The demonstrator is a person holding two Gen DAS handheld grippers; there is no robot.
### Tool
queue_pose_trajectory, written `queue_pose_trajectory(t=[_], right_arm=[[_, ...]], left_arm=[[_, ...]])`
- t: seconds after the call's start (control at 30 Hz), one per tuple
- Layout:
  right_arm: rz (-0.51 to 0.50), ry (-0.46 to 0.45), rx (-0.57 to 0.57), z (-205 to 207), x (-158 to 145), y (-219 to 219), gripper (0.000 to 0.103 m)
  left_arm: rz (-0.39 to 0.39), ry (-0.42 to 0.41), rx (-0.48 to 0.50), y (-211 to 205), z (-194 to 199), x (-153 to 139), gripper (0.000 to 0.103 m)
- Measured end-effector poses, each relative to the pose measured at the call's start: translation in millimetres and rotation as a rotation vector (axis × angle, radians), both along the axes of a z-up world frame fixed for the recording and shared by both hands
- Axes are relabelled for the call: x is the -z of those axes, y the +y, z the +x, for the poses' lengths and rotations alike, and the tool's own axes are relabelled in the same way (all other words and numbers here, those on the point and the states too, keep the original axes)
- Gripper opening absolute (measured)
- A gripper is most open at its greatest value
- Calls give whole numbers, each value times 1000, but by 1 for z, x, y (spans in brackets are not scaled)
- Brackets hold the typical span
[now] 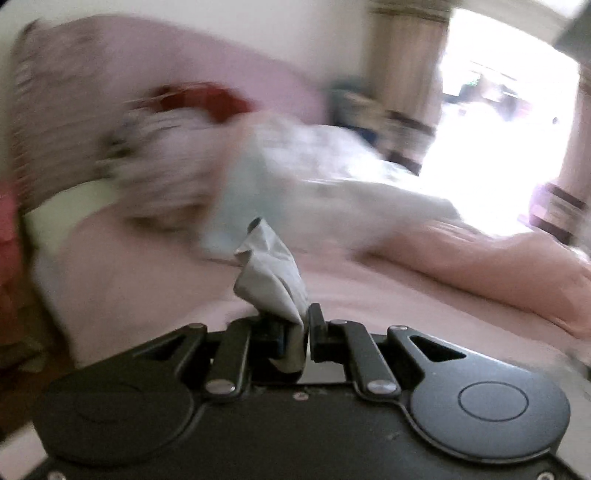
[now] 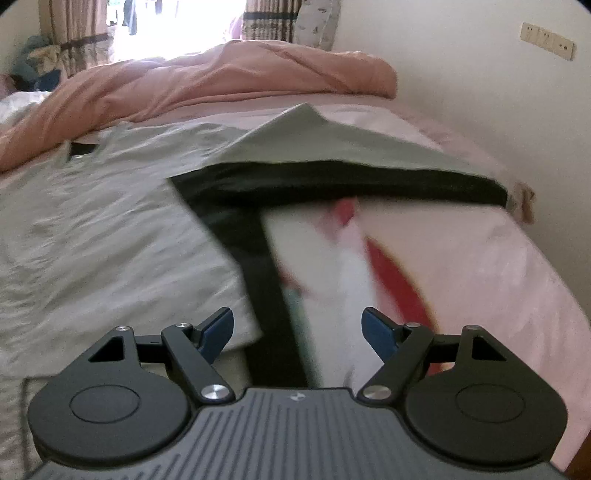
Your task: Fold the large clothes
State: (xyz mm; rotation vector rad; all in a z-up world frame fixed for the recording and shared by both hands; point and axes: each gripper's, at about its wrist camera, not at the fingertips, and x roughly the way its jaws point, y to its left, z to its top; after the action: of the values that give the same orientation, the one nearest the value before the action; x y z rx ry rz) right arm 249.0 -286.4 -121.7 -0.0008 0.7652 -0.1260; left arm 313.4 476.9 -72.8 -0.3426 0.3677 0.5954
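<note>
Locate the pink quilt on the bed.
In the right wrist view the quilt lies bunched across the bed's far end, beyond the grey garment, below the bright window.

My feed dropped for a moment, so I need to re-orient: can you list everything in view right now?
Garment: one, light grey with black trim, spread on the bed.
Quilt: one, salmon pink, bunched at the far side of the bed.
Bed sheet: one, pale pink, under everything.
Curtains: patterned beige, by the bright window.
Wall socket plate: one, cream, right wall.
Left gripper: fingers shut on grey cloth.
Right gripper: fingers open, empty.
</note>
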Motion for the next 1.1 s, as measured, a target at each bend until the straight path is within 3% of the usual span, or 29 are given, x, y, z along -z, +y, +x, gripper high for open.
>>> queue_pose_trajectory(t=[0.13, 0.27, 0.4, 0.5, 0.57, 0.63, 0.67, 0.7, 0.87, 1.0, 1.1], right_arm=[[-69, 9, 24, 30, 6, -20, 93], [-59, 39, 33, 63, 19, -36, 90], [-67, -4, 75, 73, 23, -43, 86], [11, 29, 76, 76, 34, -52, 86], [52, 41, 72, 80, 40, -57, 86], [47, 32, 75, 81, 41, -58, 87], [42, 31, 74, 81, 40, -58, 87], [44, 31, 74, 81, 40, -58, 87], [49, 34, 71, 78, 40, -59, 88], [85, 26, 67, 76, 37, -65, 88], [186, -25, 118, 71, 26, -98, 88]], left_arm=[[79, 28, 245, -136, 69, 0, 5], [120, 3, 467, -274, 125, 12, 3], [67, 4, 652, -376, 184, 23, 2], [47, -18, 763, -423, 210, 21, 2], [-23, -38, 855, -440, 219, 26, 9], [-104, -5, 918, -453, 225, 41, 54], [-122, 22, 918, -459, 227, 48, 95], [-118, 40, 891, -459, 223, 56, 101], [-104, 30, 853, -437, 183, 57, 100], [-50, -7, 793, -402, 106, 39, 103], [35, 50, 691, -369, 48, 37, 103]])
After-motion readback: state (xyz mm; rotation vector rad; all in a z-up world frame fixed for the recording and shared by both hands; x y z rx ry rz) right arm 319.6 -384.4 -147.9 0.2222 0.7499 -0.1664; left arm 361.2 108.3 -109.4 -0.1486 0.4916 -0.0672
